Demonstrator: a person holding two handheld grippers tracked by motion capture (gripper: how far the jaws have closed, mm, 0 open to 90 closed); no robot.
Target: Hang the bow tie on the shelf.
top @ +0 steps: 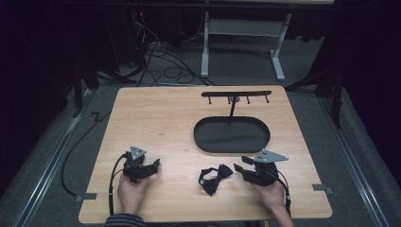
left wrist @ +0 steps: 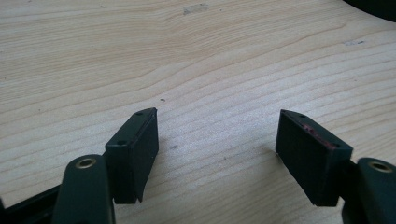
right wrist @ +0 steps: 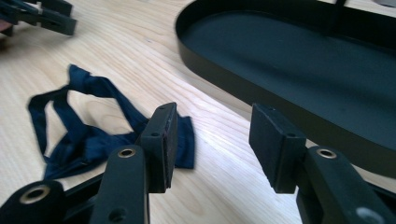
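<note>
Bright table [top: 156, 113]; dark surroundings (close-ups slightly soft)

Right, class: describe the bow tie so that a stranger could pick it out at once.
Start at the wooden table, then the black oval tray. Just in front lies the bow tie, beside the right gripper: the one soft, crumpled, dark blue thing.

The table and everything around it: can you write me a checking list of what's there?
Surface: wooden table, mostly bare.
Job's things: dark bow tie lying loose near the front; black oval tray behind it, nothing in it; black hook rack standing on a post from the tray.
Clutter: nothing seen.
Grippers: left gripper open over bare wood; right gripper open, beside the bow tie, not touching it.
Cables: one cable trails from each gripper; more lie on the floor behind.
Surroundings: dark room, grey floor, a metal frame beyond the table.
</note>
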